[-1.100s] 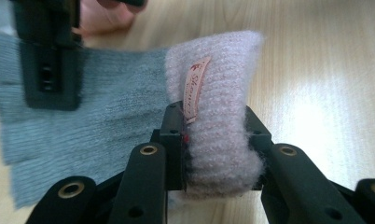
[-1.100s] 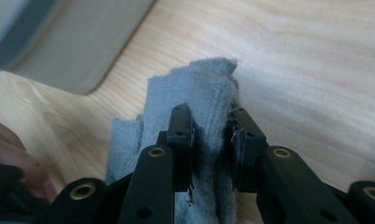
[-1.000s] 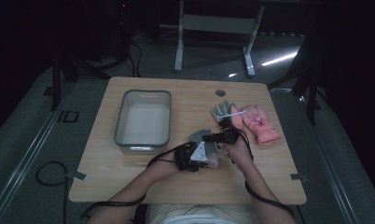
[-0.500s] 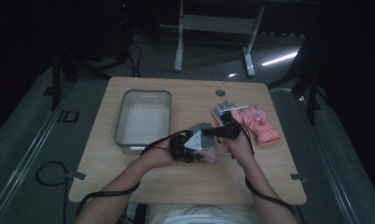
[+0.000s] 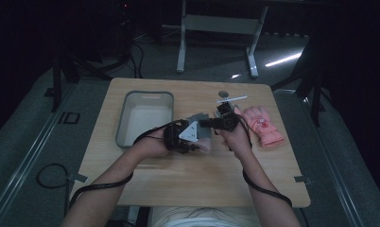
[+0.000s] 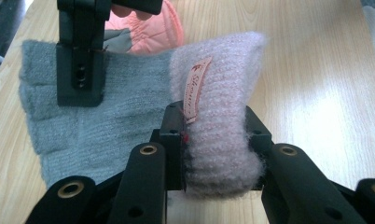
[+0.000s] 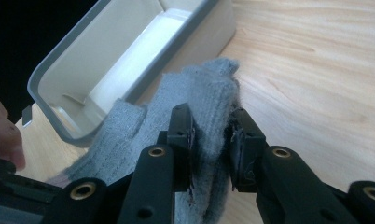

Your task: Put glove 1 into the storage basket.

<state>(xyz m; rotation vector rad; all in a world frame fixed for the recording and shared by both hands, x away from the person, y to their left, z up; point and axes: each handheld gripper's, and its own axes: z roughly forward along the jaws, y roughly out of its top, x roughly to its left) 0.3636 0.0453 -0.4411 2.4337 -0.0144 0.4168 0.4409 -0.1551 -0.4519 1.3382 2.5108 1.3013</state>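
Table (image 5: 188, 189), light wood, carries everything; its far corners fade into a dark room. Grey bin (image 5: 145, 118) stands at its left half, open and pale inside; in the right gripper view its near corner is cut off by the frame.

Pink glove (image 5: 263, 126) lies flat at the right, apart from both hands.

Grey knitted glove (image 6: 83, 116) hangs between the two tools over the table's middle. In the high view it is mostly hidden behind the grippers. Right gripper (image 7: 212, 140) is clamped on one bunched edge of it, jaws narrow.

Pale pink knitted cuff (image 6: 218, 121), bearing a small label, joins the grey glove. Left gripper (image 6: 213, 144) pinches this cuff firmly between its pads; the lower edge of the cuff is hidden behind the jaws.
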